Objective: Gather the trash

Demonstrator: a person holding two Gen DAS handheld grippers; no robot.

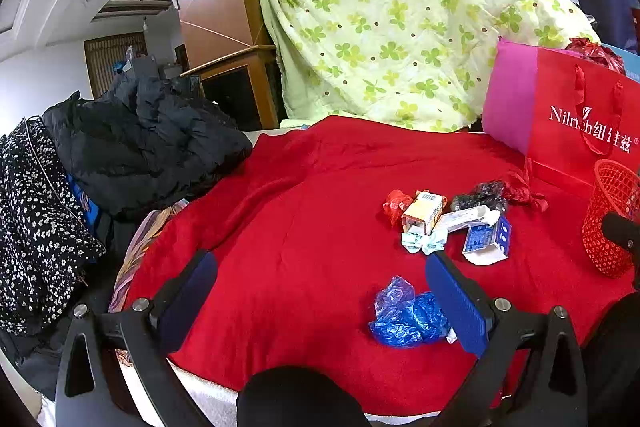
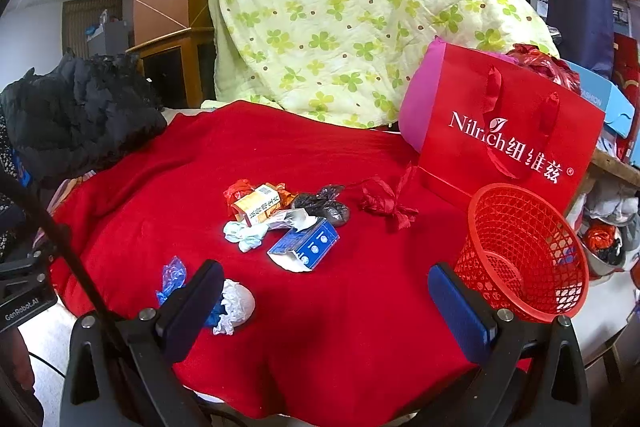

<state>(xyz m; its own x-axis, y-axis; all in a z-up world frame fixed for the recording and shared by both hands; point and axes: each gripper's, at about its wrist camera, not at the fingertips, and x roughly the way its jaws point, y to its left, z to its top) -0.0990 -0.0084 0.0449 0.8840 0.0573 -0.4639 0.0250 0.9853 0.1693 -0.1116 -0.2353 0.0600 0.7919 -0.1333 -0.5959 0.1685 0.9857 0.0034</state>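
Trash lies on a red blanket (image 1: 280, 207): an orange box (image 1: 425, 211), a blue and white box (image 1: 489, 239), a pale crumpled tissue (image 1: 424, 243), a black bag (image 1: 482, 197), a red wrapper (image 1: 396, 207) and a crumpled blue plastic bag (image 1: 406, 315). My left gripper (image 1: 320, 299) is open and empty above the blanket, its right finger beside the blue bag. My right gripper (image 2: 324, 307) is open and empty; a white plastic ball (image 2: 238, 305) lies by its left finger. A red mesh basket (image 2: 524, 251) stands at the right. The pile also shows in the right wrist view (image 2: 280, 223).
A red Nilrich paper bag (image 2: 508, 135) stands behind the basket, against a pink cushion (image 2: 416, 107). A green-patterned quilt (image 2: 360, 15) hangs at the back. Black jackets (image 1: 140, 139) and a floral garment (image 1: 36, 227) are piled at the left.
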